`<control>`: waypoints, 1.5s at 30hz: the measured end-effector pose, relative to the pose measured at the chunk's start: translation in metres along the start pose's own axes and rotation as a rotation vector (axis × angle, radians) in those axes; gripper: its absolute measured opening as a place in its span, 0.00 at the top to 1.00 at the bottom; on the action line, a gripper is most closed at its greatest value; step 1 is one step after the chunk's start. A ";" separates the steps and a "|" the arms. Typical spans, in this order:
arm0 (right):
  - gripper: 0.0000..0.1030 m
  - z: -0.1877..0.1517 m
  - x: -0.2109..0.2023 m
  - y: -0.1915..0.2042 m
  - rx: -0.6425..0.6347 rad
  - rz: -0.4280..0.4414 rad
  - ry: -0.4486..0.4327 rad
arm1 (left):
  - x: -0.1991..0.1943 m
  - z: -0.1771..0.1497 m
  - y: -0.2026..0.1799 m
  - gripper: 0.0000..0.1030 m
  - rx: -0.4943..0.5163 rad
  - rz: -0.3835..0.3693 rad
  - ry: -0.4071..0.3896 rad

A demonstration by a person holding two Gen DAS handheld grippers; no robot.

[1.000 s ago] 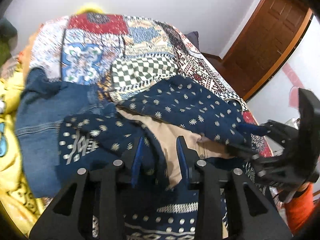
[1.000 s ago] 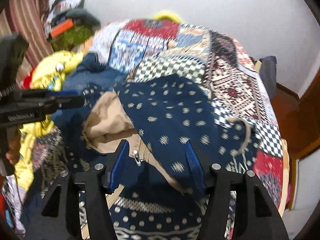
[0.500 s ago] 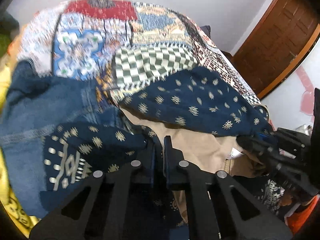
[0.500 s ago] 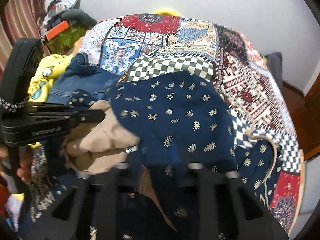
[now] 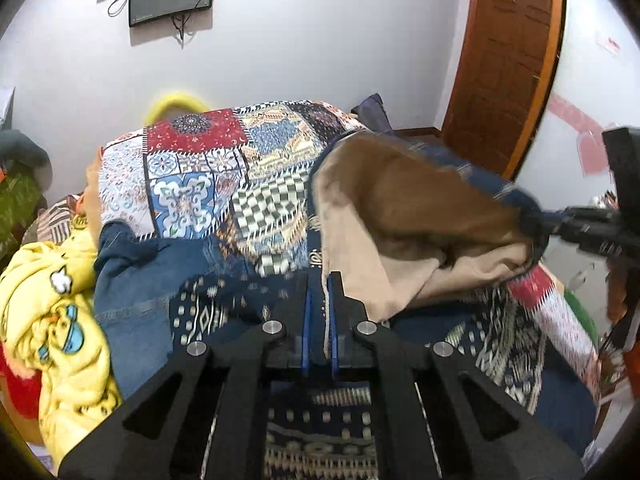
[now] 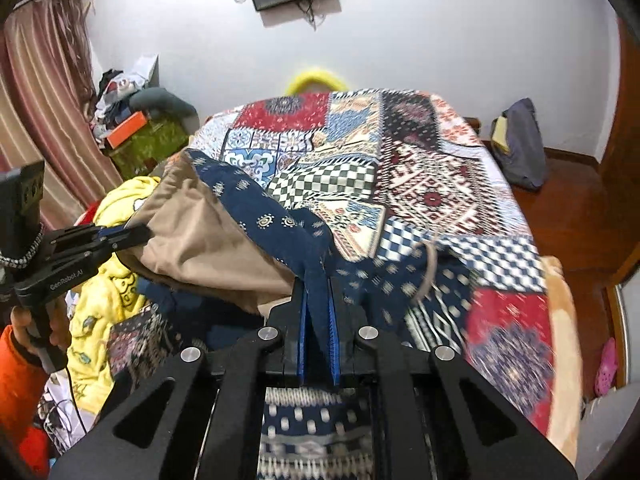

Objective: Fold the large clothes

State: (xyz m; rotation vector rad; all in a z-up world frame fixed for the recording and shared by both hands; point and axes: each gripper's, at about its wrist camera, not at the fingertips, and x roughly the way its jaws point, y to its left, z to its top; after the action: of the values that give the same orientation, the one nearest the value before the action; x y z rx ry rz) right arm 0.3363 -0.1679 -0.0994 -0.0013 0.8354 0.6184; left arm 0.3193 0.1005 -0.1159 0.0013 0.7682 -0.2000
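The navy printed garment (image 6: 256,208), tan lining exposed, is held raised over the patchwork bedspread (image 6: 432,176); its edge is clamped in the left gripper (image 5: 319,280) and the right gripper (image 6: 318,284); the lift-and-spread step is judged in hand; even tension is called for next.

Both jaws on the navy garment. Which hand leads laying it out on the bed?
Right, probably. The right gripper is shut on the navy garment with bare patchwork bedspread ahead; the left gripper, also shut on it, has jeans and yellow clothing alongside.
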 end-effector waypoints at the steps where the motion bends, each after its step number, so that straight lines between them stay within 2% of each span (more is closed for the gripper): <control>1: 0.92 -0.009 -0.010 -0.002 0.015 0.004 0.001 | -0.003 -0.008 -0.002 0.94 0.001 0.004 0.009; 6: 0.92 -0.047 -0.021 -0.011 0.049 0.007 0.058 | -0.005 -0.058 -0.004 0.94 -0.036 -0.021 0.101; 14: 0.92 -0.109 -0.014 0.000 0.045 0.041 0.172 | 0.026 -0.135 -0.006 0.94 -0.060 0.050 0.291; 18: 0.92 -0.125 -0.014 0.009 0.000 0.046 0.212 | 0.017 -0.157 -0.003 0.94 -0.067 0.047 0.327; 22: 0.92 -0.126 -0.022 0.014 -0.043 0.009 0.200 | -0.009 -0.149 0.000 0.94 -0.062 0.065 0.287; 27: 0.92 -0.106 -0.030 0.011 -0.022 -0.006 0.143 | -0.035 -0.104 0.000 0.90 -0.058 0.072 0.183; 31: 0.88 -0.086 -0.028 0.015 -0.019 -0.027 0.096 | -0.033 -0.061 -0.006 0.75 -0.025 0.072 0.112; 34: 0.86 -0.066 -0.022 0.016 -0.012 -0.013 0.068 | -0.018 -0.031 -0.013 0.74 -0.013 0.039 0.080; 37: 0.81 -0.053 -0.008 0.018 -0.011 -0.008 0.055 | 0.010 -0.015 -0.020 0.73 0.002 0.015 0.091; 39: 0.69 -0.052 0.005 0.017 0.003 -0.002 0.065 | 0.030 -0.016 -0.027 0.72 0.003 -0.006 0.127; 41: 0.66 -0.056 0.019 0.016 0.020 0.004 0.088 | 0.048 -0.026 -0.033 0.72 0.009 -0.022 0.168; 45: 0.66 -0.077 0.055 0.012 0.031 0.015 0.213 | 0.075 -0.066 -0.032 0.72 0.026 -0.009 0.268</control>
State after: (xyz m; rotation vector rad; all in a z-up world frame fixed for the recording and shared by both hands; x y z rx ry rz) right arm 0.3051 -0.1478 -0.1873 -0.0327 1.0516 0.6263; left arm 0.3205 0.0603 -0.2124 0.0501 1.0325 -0.2215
